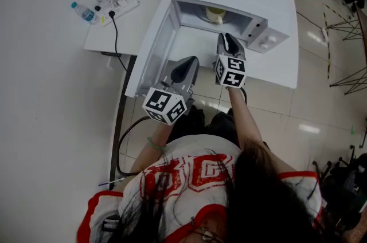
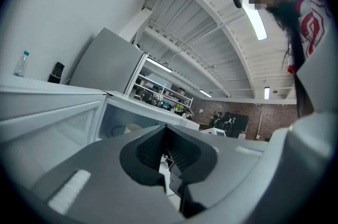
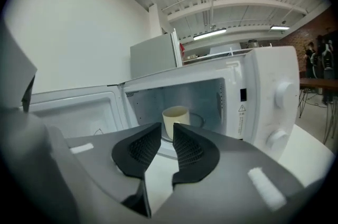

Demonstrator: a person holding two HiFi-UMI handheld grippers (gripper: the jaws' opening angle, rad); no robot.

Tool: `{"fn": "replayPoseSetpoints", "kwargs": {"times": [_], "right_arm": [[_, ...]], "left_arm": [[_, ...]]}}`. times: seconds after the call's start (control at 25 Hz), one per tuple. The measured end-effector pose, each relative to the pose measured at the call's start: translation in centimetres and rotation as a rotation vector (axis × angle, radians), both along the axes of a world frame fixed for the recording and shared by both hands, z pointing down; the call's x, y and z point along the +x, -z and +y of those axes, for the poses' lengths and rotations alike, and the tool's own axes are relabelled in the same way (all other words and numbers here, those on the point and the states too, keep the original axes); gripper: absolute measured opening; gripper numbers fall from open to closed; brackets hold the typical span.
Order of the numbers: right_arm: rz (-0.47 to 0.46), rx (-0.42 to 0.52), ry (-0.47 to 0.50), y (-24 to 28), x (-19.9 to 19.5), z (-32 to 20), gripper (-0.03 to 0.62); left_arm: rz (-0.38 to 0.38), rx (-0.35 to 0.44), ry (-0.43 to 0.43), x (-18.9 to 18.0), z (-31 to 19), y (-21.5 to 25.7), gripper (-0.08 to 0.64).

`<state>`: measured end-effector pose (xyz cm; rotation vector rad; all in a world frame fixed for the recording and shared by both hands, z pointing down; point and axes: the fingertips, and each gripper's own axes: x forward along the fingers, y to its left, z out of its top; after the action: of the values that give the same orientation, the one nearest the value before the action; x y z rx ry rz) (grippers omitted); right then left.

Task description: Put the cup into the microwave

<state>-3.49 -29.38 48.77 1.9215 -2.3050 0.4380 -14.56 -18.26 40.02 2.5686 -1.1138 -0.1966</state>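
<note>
Right gripper (image 3: 167, 125) empty before the open microwave (image 3: 264, 93), cup (image 3: 177, 114) already inside.
Its fingers (image 3: 191, 148) stand a narrow slit apart and grasp nothing. The cup sits upright straight ahead of their tips, well beyond them, deep in the cavity. The door (image 3: 74, 106) hangs open to the left of these fingers. The left gripper (image 2: 165, 129) is clenched on nothing, its fingers meeting at the tips, with the door just to their left and the cavity ahead. The placing step looks done: neither gripper touches the cup. If anything remains, it is likely closing the door. That calls for keeping the right fingers clear of the opening and getting the left ones behind the door's outer face to swing it.
</note>
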Motion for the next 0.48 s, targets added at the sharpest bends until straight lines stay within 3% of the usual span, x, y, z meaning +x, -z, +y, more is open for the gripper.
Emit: {"fn": "replayPoseSetpoints", "kwargs": {"times": [0.12,0.48], "right_arm": [[-0.001,0.023,-0.018,1.4,0.1,1.9,0.007],[-0.026,0.039,0.035,3.3,0.6,7.4,0.003]], "left_arm": [[0.002,-0.001,-0.016,-0.1,0.9,0.4,0.000],[0.030,0.003,-0.004,1.1,3.1,0.3,0.000]]}}
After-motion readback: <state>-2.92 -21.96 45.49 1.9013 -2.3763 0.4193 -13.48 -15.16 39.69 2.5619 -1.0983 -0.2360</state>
